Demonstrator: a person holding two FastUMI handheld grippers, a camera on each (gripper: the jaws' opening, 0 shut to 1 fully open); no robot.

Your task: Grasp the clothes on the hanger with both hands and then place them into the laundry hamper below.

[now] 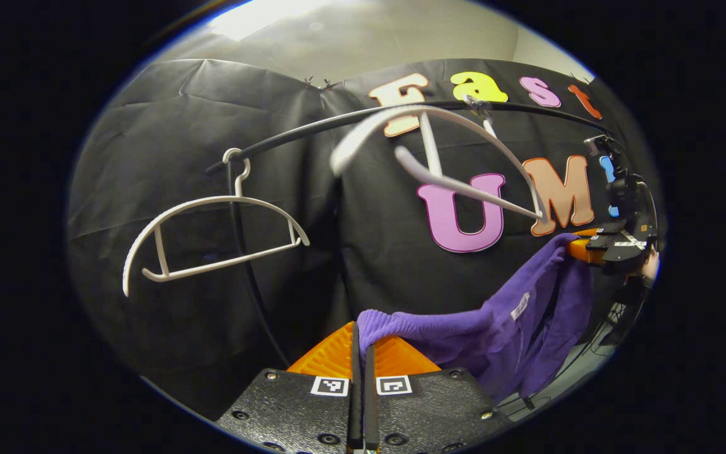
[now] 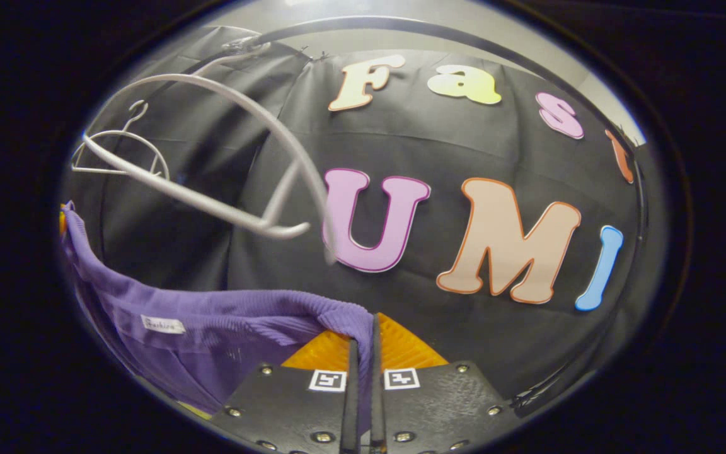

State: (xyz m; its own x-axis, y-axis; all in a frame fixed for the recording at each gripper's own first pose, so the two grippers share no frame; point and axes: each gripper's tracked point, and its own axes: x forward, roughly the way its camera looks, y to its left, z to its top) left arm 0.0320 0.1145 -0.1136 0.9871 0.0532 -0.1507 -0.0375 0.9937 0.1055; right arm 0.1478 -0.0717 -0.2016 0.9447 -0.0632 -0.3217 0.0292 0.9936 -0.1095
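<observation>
- In the left gripper view, the left claw [image 1: 363,353] at bottom centre is clamped on one end of the purple garment [image 1: 501,328].
- In the right gripper view, the right claw [image 2: 363,350] pinches the other end; the cloth sags toward lower left.
- A bare white hanger [image 1: 438,157] tilts on the black rail [image 1: 312,129]; a second hanger [image 1: 212,236] hangs at left.

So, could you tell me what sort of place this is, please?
Probably a staged laundry booth rather than a home: a black cloth wall, a rail with bare white hangers, and a purple garment held between both tools.
</observation>
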